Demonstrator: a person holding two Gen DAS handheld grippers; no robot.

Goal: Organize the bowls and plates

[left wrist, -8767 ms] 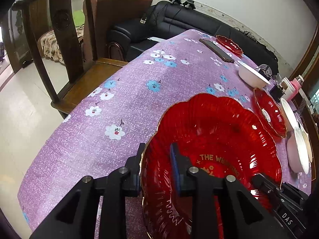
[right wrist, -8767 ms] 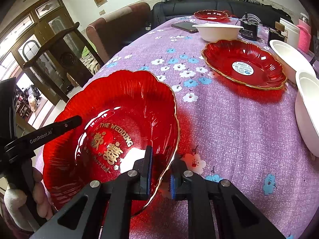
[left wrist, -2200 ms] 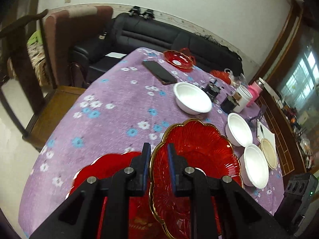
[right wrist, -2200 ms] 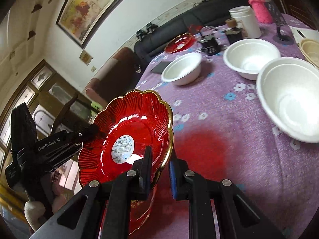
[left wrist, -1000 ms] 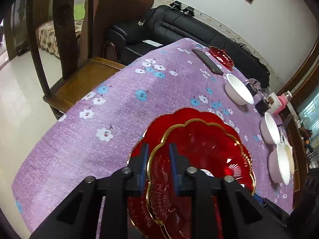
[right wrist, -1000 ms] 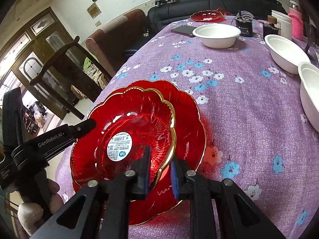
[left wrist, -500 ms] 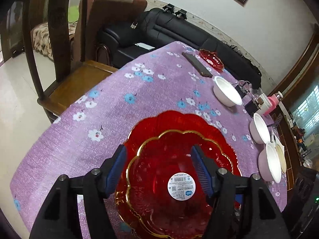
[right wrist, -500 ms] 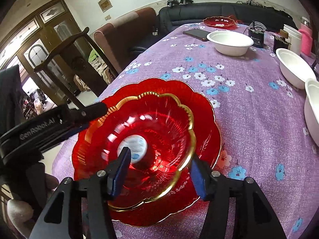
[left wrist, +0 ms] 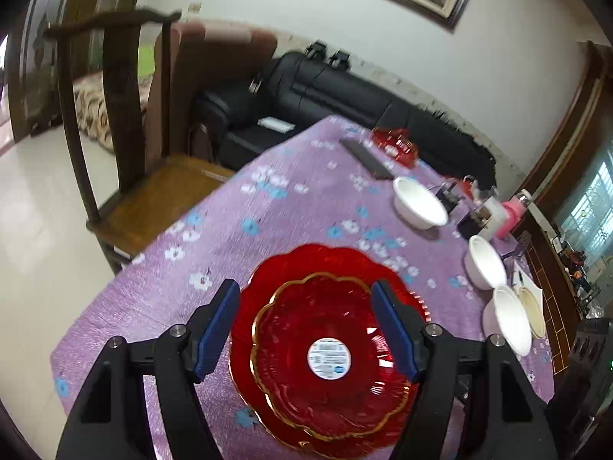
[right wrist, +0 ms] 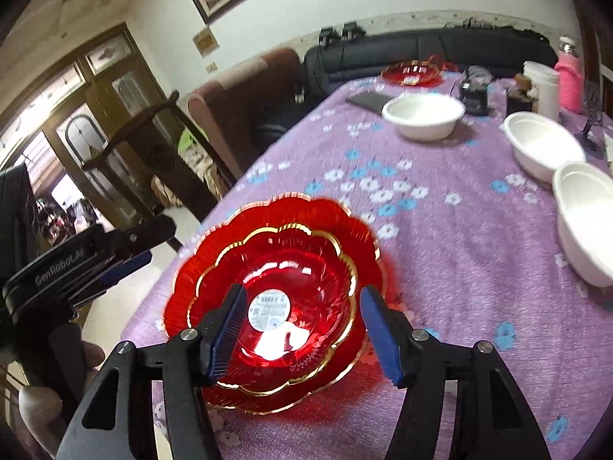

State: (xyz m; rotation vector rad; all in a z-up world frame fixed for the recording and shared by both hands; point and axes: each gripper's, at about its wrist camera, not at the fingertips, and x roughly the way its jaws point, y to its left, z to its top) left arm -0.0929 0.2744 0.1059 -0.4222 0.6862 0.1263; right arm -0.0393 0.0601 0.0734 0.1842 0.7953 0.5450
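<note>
- The small red plate (left wrist: 329, 356) with the round sticker sits nested in the large red plate (left wrist: 325, 264), at the near end of the tabletop (left wrist: 291, 207), with nothing pressing on it.
- The left gripper (left wrist: 312, 329) has its jaws spread wide; they have just been opening, and the blue pads stand clear of the rim on either side, with the stack showing between them.
- The right gripper (right wrist: 302, 329) is the same: jaws just opened, apart, the pads not touching the plate.
- My judgement: the red plates are stacked and the release is in hand.
- In the right wrist view, three white bowls lie apart: the far bowl (right wrist: 423, 115) at 1 o'clock from the stack, the middle bowl (right wrist: 544, 149) and the near bowl (right wrist: 586, 214) toward 2 o'clock.
- A third red plate (right wrist: 412, 71) sits at the far end, at 12 o'clock.
- The next move probably calls for reaching to a bowl's rim with the jaws open, then nesting the bowls.
</note>
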